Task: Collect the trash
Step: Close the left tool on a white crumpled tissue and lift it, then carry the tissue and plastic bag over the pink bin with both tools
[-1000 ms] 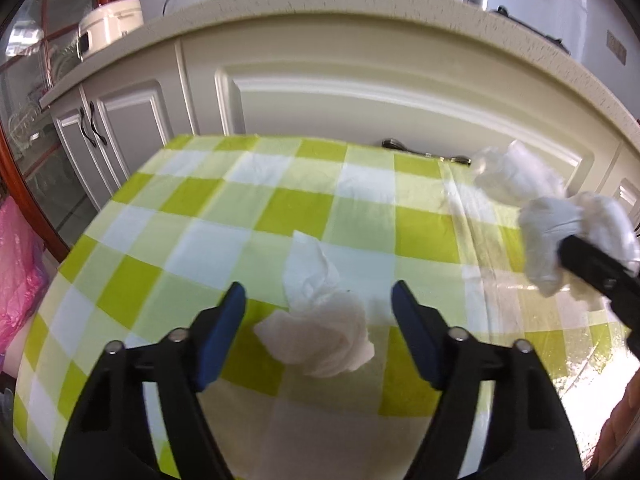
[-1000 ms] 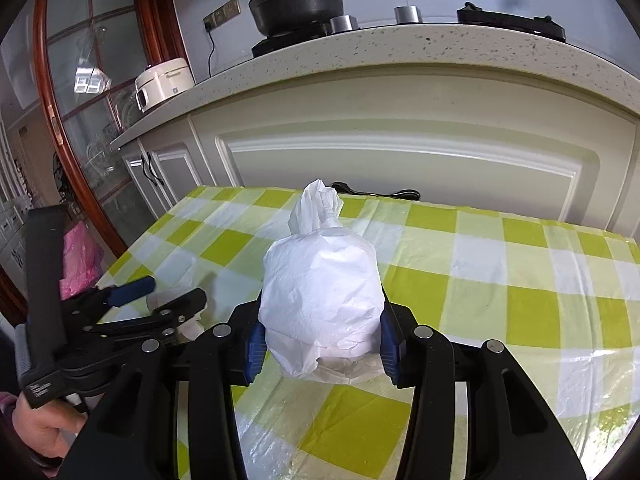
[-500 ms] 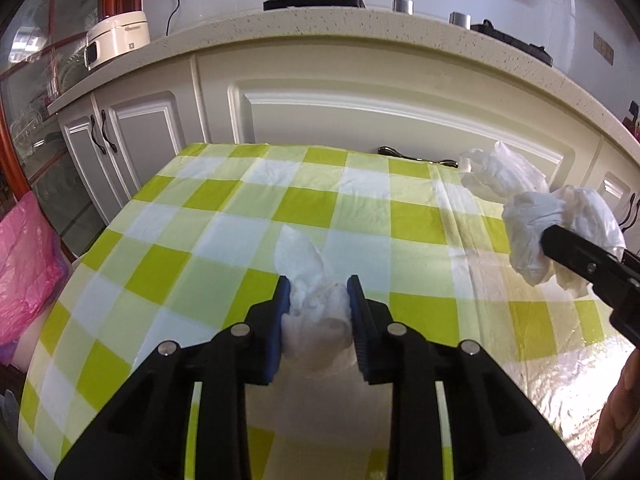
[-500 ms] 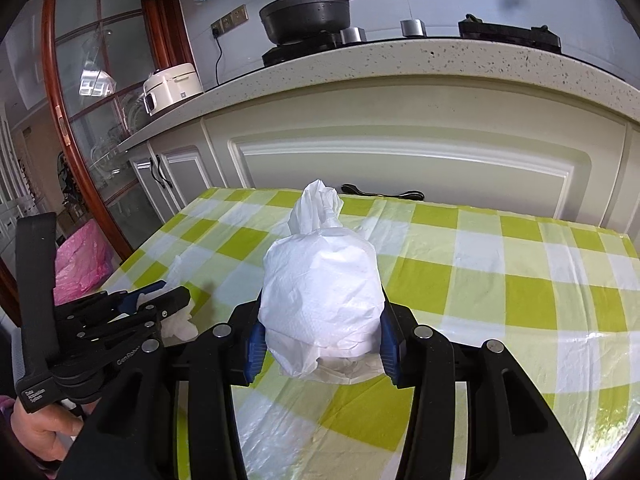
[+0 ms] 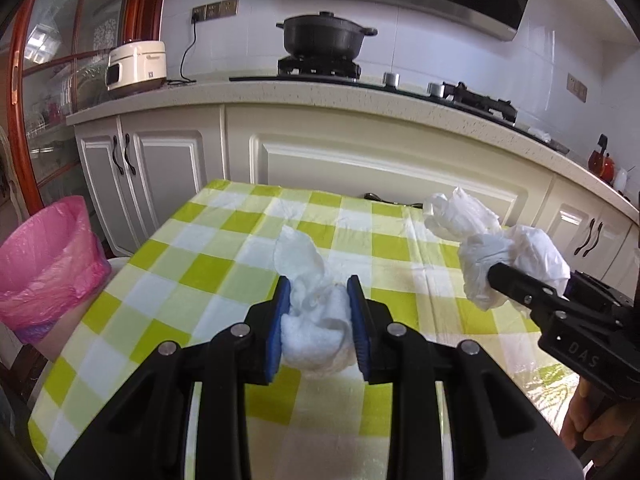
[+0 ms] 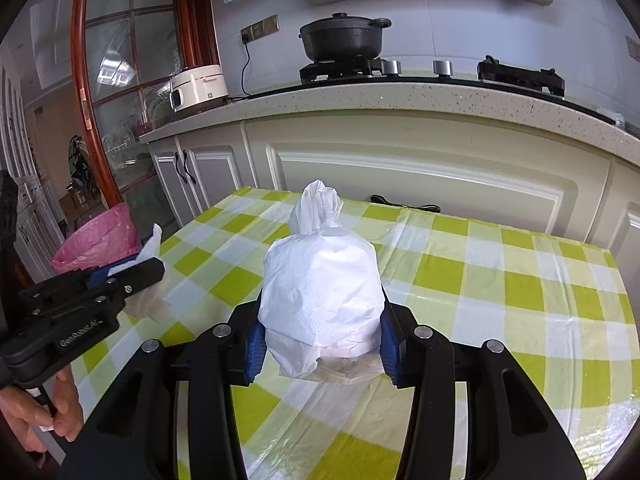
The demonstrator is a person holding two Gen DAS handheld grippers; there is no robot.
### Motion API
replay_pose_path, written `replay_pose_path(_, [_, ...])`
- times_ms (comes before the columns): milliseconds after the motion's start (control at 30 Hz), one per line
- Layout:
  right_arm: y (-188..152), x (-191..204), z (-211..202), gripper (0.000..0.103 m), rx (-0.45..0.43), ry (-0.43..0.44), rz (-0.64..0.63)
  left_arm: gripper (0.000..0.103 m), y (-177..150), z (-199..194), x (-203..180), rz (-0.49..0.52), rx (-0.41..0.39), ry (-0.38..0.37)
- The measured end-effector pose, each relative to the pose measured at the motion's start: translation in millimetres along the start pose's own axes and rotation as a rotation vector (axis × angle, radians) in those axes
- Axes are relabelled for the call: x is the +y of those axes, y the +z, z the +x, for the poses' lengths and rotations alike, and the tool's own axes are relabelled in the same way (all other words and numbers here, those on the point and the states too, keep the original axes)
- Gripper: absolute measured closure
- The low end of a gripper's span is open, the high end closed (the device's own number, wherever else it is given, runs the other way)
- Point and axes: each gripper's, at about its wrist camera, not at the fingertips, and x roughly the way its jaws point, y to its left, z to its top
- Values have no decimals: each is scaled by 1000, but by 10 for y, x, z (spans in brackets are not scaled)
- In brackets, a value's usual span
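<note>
My left gripper [image 5: 318, 312] is shut on a crumpled white paper towel [image 5: 316, 320] and holds it above the green-checked table [image 5: 200, 272]. It also shows in the right wrist view [image 6: 132, 272] at the left, with the towel [image 6: 150, 248] hanging from it. My right gripper [image 6: 320, 336] is shut on a large crumpled white tissue wad [image 6: 320, 288], held above the table [image 6: 500, 280]. In the left wrist view the right gripper [image 5: 520, 284] is at the right with its wad [image 5: 496, 248].
A bin with a pink liner [image 5: 44, 264] stands on the floor left of the table, also in the right wrist view [image 6: 100, 240]. Cream kitchen cabinets [image 5: 360, 160] run behind the table. A black cable [image 6: 404, 204] lies at the table's far edge.
My left gripper closed on the paper towel and lifted it off the table. The right gripper stayed shut on its wad and rose a little.
</note>
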Motion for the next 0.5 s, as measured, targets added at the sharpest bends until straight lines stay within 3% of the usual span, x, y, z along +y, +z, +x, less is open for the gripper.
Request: replay_pose_path(500, [18, 749, -459, 58, -49, 58, -90, 75, -196, -1063, 342, -24, -99, 5])
